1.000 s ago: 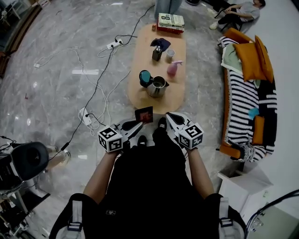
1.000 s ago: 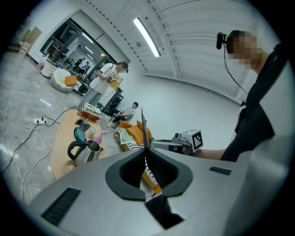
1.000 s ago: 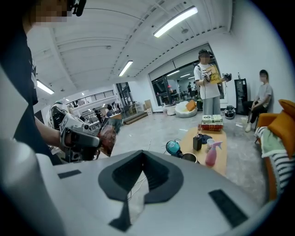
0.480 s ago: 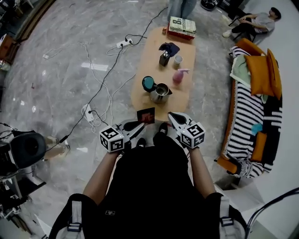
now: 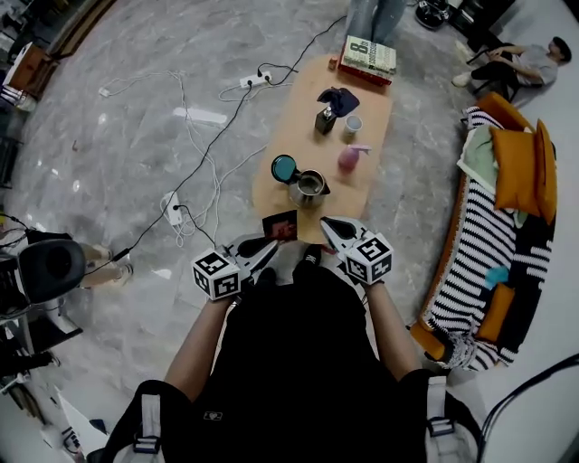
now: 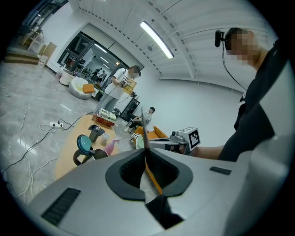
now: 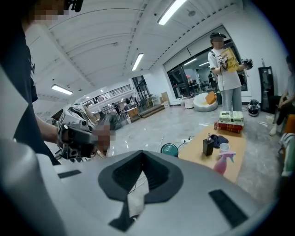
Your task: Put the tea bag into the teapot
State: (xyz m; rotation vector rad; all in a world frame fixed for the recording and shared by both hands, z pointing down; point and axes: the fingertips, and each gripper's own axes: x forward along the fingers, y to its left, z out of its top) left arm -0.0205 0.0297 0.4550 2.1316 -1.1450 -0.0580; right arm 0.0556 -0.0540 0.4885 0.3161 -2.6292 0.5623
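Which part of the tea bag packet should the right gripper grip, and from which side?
Probably the free right edge of the tea bag packet, approached from the right. It is a thin flat square, and the left gripper clamps its lower left edge, leaving the opposite side open. The right gripper, shut, must open first.

Teapot mostly behind the right claw in its view; standing person, legs only, at top edge
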